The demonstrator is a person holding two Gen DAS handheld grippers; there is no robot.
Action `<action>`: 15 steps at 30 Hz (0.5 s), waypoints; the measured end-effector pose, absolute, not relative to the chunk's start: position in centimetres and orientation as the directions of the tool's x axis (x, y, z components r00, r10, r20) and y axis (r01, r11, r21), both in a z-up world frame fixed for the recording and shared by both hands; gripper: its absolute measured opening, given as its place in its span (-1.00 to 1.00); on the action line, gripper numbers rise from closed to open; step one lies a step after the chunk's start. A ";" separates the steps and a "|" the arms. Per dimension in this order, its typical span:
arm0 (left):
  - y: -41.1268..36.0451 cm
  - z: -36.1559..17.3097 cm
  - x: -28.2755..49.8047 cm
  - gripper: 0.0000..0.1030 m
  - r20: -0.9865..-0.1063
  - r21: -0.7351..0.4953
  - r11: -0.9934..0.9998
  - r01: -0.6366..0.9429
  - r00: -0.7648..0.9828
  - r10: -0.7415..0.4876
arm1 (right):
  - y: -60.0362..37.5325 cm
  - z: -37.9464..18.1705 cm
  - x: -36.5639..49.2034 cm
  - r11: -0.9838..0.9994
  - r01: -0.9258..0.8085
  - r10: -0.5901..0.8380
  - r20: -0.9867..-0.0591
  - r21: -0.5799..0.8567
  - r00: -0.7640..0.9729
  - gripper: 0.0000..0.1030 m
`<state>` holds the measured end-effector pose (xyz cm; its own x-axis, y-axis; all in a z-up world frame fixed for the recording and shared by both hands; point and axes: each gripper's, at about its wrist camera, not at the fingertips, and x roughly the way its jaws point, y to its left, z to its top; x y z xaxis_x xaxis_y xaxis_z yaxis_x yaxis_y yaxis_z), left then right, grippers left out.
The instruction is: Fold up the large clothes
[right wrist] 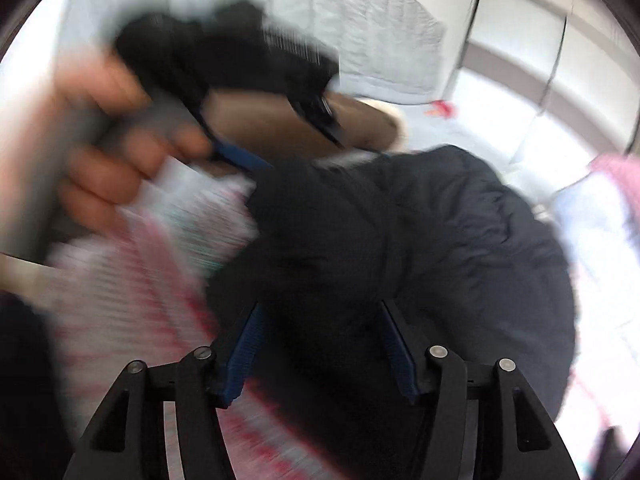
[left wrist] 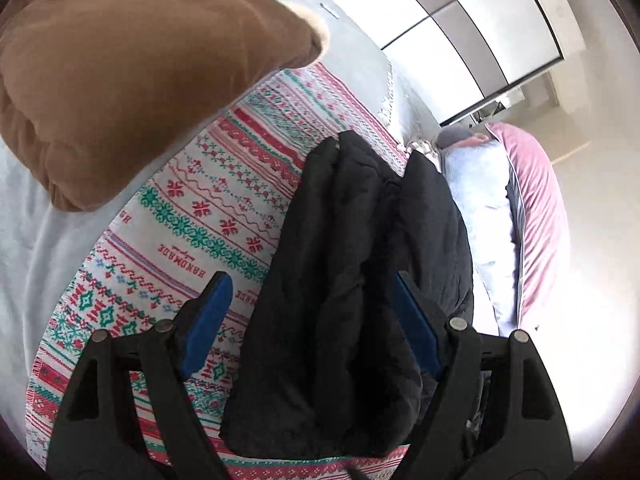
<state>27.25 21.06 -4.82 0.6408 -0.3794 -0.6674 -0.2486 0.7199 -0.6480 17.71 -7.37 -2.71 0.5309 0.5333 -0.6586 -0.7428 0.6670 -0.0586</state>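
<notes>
A black puffy jacket (left wrist: 352,280) lies bunched on a red, green and white patterned blanket (left wrist: 192,208). In the left wrist view my left gripper (left wrist: 312,320) stands open around the jacket. Its left pad (left wrist: 208,320) is clear of the cloth and its right pad (left wrist: 416,320) is at the jacket's edge. The right wrist view is blurred. There my right gripper (right wrist: 324,344) hangs over the same jacket (right wrist: 420,248) with its blue pads apart and black cloth between them, not pinched. A person's hand (right wrist: 116,152) holds the left gripper (right wrist: 300,152) at the upper left.
A brown padded garment (left wrist: 120,80) lies on the bed at the upper left, close to the jacket. Grey bedding (left wrist: 24,240) lies under the blanket. A pink and pale blue pillow (left wrist: 536,208) lies at the right. A wardrobe with sliding doors (left wrist: 460,20) stands behind.
</notes>
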 end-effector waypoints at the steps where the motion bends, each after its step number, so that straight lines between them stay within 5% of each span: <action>1: 20.7 -4.5 27.2 0.56 -0.667 -0.638 0.733 -0.236 0.645 -0.373 | -8.8 -1.8 17.4 0.640 -0.768 0.586 -0.648 0.003 0.486 0.20; 7: 17.9 -3.1 26.7 0.55 -0.659 -0.562 0.803 -0.199 0.694 -0.289 | -21.7 2.4 19.4 0.732 -0.626 0.665 -0.478 0.268 0.574 0.22; 12: 14.2 -3.2 27.5 0.39 -0.671 -0.513 0.851 -0.109 0.669 -0.319 | -26.6 -1.7 23.9 0.786 -0.354 0.609 -0.536 0.507 0.585 -0.08; 14: 13.1 -3.4 27.7 0.17 -0.701 -0.458 0.883 -0.100 0.651 -0.290 | -25.7 -2.9 24.7 0.794 -0.338 0.602 -0.578 0.505 0.551 -0.11; 15: 12.5 -3.5 27.7 -0.14 -0.720 -0.419 0.903 -0.095 0.641 -0.267 | -25.0 -3.3 25.1 0.791 -0.348 0.609 -0.591 0.503 0.530 -0.13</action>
<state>27.68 12.52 -3.54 0.6407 -0.2666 -0.7200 -0.0952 0.9030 -0.4190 25.07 -25.04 -3.29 0.5297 0.6088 -0.5906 -0.3479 0.7910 0.5033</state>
